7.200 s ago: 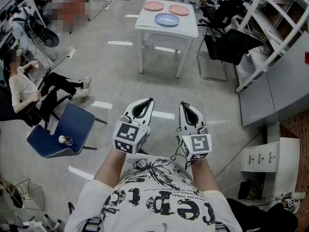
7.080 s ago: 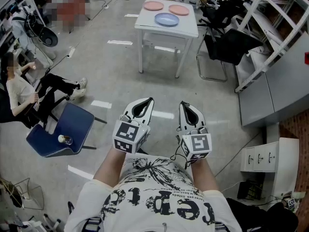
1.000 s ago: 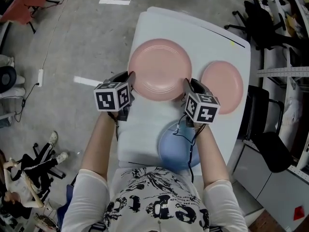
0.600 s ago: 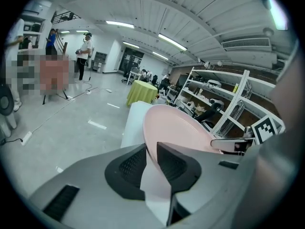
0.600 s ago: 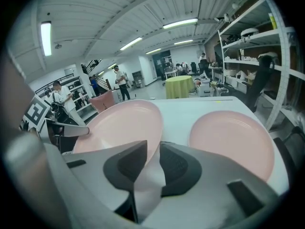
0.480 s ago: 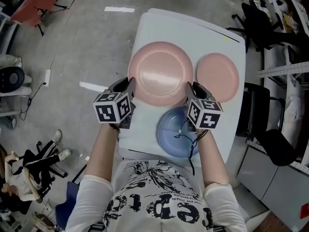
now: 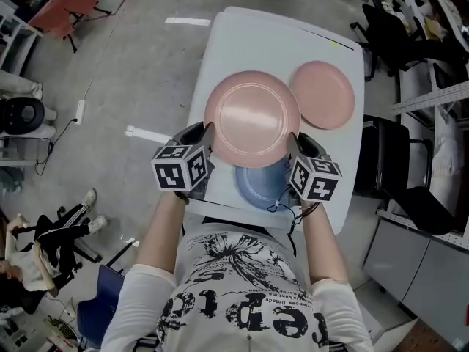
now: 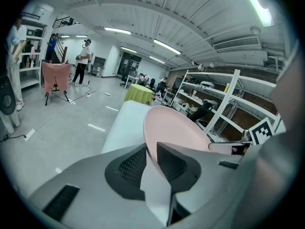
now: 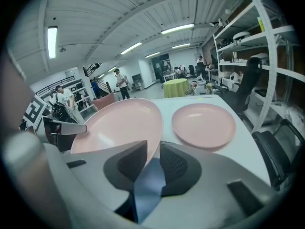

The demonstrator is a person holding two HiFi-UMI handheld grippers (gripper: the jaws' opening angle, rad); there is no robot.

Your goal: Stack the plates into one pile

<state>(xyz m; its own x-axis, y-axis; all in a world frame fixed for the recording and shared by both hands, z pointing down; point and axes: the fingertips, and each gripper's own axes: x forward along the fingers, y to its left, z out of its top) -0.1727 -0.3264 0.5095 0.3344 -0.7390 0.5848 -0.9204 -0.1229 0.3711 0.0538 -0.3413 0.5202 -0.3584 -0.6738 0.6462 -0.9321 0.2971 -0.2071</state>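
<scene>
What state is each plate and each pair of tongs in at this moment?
Big pink plate: held in the air by two opposite rims, partly above the blue plate.
Small pink plate: flat on the table, untouched.
Blue plate: flat on the table, partly hidden under the big pink plate.
Left tongs: shut on the big pink plate's left rim.
Right tongs: just been closing, shut on the big pink plate's right rim.

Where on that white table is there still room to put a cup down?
The far end of the table is bare, beyond the large pink plate and left of the small pink plate. The near end is crowded: the blue plate lies there, with the large plate held partly over it.
</scene>
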